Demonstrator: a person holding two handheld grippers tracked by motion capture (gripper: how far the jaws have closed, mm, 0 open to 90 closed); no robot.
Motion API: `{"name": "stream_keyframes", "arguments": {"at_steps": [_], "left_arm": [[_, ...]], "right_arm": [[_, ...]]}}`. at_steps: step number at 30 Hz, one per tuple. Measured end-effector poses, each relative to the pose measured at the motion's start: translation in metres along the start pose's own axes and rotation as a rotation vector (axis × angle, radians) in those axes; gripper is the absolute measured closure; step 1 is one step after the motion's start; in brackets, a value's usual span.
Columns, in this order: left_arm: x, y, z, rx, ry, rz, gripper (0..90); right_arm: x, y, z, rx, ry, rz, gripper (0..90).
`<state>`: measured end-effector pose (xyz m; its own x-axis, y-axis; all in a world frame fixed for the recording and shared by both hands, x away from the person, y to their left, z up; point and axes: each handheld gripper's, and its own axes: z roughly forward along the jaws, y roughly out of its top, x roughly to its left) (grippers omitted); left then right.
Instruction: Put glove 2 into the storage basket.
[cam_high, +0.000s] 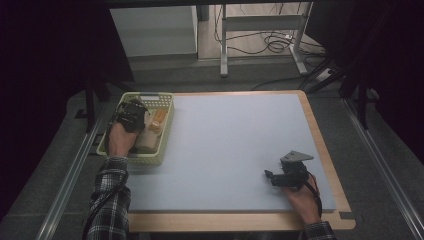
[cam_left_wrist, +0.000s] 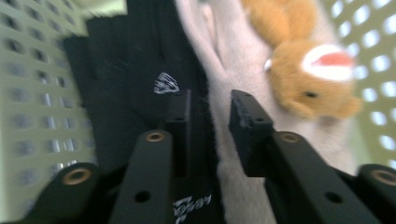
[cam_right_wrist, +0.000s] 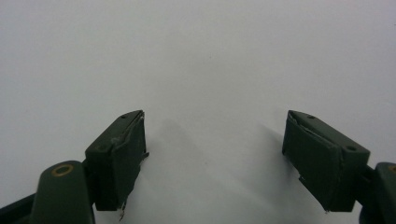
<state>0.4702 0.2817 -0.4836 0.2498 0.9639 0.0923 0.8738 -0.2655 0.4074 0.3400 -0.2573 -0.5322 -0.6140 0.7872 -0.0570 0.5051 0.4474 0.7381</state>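
Observation:
My left gripper (cam_high: 131, 114) reaches down into a pale green perforated basket (cam_high: 135, 161) at the table's left. In the left gripper view its jaws (cam_left_wrist: 210, 100) stand close together. They pinch the spot where the edge of a black cloth with a white logo (cam_left_wrist: 130, 60) meets a grey plush cloth (cam_left_wrist: 224, 56). An orange plush toy (cam_left_wrist: 303, 70) lies just beyond on the grey plush, and I see it in the basket from above (cam_high: 157, 120). My right gripper (cam_high: 269, 176) rests at the front right of the grey mat (cam_high: 225, 140), open (cam_right_wrist: 215, 126), with nothing but bare mat between its jaws.
The basket's holed walls (cam_left_wrist: 28, 70) close in on both sides of the left gripper. The mat lies on a wooden table top (cam_high: 330, 165). Beyond the table stand a metal frame (cam_high: 224, 45) and loose cables on the floor.

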Motion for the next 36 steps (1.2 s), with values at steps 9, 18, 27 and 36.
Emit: {"name": "stream_keyframes", "arguments": {"at_steps": [9, 18, 27, 36], "left_arm": [[-0.024, 0.011, 0.017, 0.011, -0.030, 0.048, 79.9], [-0.007, 0.003, 0.003, -0.048, 0.027, 0.002, 56.0], [0.006, -0.008, -0.027, -0.198, -0.066, -0.049, 29.3], [-0.004, -0.019, -0.057, -0.295, -0.191, -0.041, 10.6]], "right_arm": [[0.000, 0.000, 0.000, 0.000, 0.000, 0.000, 21.1], [0.000, 0.000, 0.000, -0.001, 0.000, -0.001, 21.1], [0.000, 0.000, 0.000, -0.001, -0.001, -0.002, 21.1], [0.001, 0.000, 0.000, -0.001, -0.003, -0.004, 21.0]]}}
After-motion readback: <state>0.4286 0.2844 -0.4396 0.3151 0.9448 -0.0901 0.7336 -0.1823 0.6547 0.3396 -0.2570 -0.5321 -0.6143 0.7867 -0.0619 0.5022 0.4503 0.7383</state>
